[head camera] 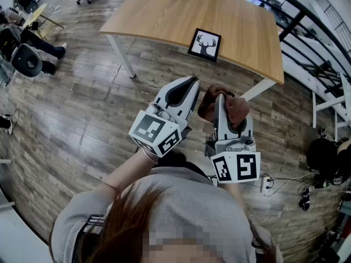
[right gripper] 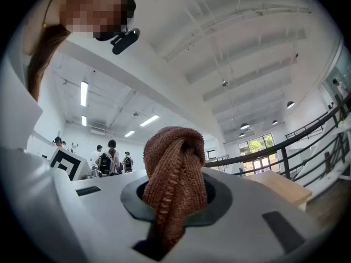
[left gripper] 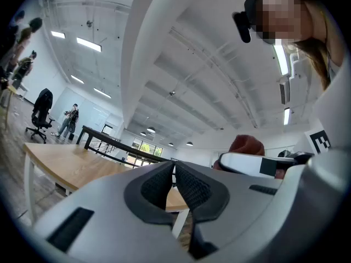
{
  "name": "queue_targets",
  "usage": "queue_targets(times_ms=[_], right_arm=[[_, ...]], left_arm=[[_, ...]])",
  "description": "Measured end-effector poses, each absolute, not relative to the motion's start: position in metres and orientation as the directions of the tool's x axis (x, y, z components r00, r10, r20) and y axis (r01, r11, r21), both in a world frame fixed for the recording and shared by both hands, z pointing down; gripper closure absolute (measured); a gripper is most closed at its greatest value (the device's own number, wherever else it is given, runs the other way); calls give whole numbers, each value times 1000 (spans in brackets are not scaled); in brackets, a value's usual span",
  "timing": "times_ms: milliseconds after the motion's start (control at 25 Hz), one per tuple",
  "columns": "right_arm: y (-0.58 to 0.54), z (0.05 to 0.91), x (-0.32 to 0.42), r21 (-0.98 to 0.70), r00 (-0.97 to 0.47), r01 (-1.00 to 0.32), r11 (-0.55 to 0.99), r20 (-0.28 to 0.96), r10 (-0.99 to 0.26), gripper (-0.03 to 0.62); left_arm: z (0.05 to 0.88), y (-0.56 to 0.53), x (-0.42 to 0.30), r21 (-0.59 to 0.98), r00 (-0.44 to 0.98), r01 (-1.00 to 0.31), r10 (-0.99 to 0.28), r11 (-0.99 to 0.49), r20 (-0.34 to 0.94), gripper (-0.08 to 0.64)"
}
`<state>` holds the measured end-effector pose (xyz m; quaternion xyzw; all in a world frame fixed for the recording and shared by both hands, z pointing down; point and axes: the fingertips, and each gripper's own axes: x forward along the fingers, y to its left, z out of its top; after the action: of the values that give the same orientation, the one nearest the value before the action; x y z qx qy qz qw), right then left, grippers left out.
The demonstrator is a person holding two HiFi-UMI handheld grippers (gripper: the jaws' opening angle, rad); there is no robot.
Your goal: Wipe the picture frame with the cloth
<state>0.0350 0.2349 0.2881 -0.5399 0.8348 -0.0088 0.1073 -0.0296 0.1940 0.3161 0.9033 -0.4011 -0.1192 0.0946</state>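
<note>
A black picture frame (head camera: 205, 44) with a deer print lies on the wooden table (head camera: 164, 10), near its front edge. My right gripper (head camera: 221, 98) is shut on a brown-red cloth (head camera: 235, 109), which bunches up between its jaws in the right gripper view (right gripper: 173, 171). My left gripper (head camera: 193, 82) is shut with nothing in it; its dark pads (left gripper: 189, 186) meet in the left gripper view. Both grippers hover above the floor, short of the table. From the left gripper view the cloth (left gripper: 247, 145) shows at the right.
Wood-plank floor surrounds the table. A white table leg (head camera: 122, 53) stands at the left and another (head camera: 258, 89) near the right gripper. A black railing (head camera: 307, 21) runs at the far right. Seated people (head camera: 33, 40) and office chairs are at the far left. Cables lie on the floor (head camera: 285, 182).
</note>
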Motion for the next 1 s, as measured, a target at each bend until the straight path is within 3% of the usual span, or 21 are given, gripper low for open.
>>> queue_targets(times_ms=[560,1000], right_arm=[[209,304,49,-137,-398,-898,418,-153,-905,518],[96,318,53,-127,-368,-916,380,-111,-923,518]], left_arm=[[337,184,-4,253,701,-666,-705,-702,-111,551],[351,57,-1,249,705,-675,-707,-694,-60,548]])
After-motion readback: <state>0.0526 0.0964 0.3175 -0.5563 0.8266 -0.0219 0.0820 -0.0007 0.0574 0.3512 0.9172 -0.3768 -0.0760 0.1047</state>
